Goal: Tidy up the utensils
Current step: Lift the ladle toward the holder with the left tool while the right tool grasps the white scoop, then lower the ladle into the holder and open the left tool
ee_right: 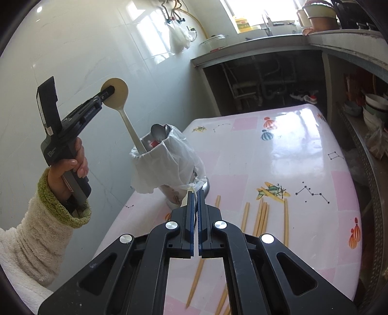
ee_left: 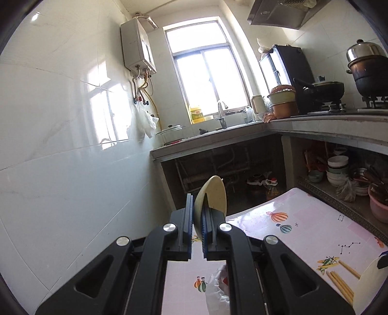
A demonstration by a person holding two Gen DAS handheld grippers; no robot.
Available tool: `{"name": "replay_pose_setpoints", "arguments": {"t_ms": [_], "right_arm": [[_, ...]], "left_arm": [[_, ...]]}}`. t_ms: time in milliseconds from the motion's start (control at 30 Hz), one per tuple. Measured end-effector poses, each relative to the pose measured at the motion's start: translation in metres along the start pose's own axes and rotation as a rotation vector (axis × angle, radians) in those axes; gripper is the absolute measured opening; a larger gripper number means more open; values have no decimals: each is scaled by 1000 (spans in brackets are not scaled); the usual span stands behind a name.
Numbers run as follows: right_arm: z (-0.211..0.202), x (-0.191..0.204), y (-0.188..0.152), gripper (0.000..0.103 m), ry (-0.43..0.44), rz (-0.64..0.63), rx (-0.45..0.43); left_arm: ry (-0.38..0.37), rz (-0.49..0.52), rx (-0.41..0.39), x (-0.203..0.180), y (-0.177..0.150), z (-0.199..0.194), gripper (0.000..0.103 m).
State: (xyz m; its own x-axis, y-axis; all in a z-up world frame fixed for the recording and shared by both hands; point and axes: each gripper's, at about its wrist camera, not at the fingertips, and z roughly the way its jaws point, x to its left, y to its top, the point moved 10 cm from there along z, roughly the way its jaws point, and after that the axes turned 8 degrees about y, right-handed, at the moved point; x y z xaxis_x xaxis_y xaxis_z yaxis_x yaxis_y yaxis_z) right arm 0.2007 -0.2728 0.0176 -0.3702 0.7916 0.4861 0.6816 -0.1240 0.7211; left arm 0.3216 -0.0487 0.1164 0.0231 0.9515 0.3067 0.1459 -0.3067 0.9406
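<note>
While my left hand-held gripper clamps the bowl of the long cream plastic spoon, its handle stands in the bag-lined utensil holder. Stiff, light, probably slippery. My right hand-held gripper is clenched, apparently empty.

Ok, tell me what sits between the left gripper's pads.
The bowl of the cream spoon, pinched on edge by the left gripper, seen in the left wrist view.

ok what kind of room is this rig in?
A home kitchen, lived-in. A gas stove with pots sits under a range hood, a sink tap stands below the window, and stacked bowls fill the shelf under the counter.
</note>
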Motion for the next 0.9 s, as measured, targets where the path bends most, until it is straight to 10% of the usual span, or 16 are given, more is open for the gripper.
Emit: {"name": "replay_pose_setpoints", "arguments": {"t_ms": [500, 900], "right_arm": [[3, 3, -4, 1, 13, 5, 13], [-2, 10, -2, 1, -1, -13, 6]], "left_arm": [[-39, 116, 114, -23, -73, 0, 5], [-145, 10, 286, -27, -107, 8, 8]]}}
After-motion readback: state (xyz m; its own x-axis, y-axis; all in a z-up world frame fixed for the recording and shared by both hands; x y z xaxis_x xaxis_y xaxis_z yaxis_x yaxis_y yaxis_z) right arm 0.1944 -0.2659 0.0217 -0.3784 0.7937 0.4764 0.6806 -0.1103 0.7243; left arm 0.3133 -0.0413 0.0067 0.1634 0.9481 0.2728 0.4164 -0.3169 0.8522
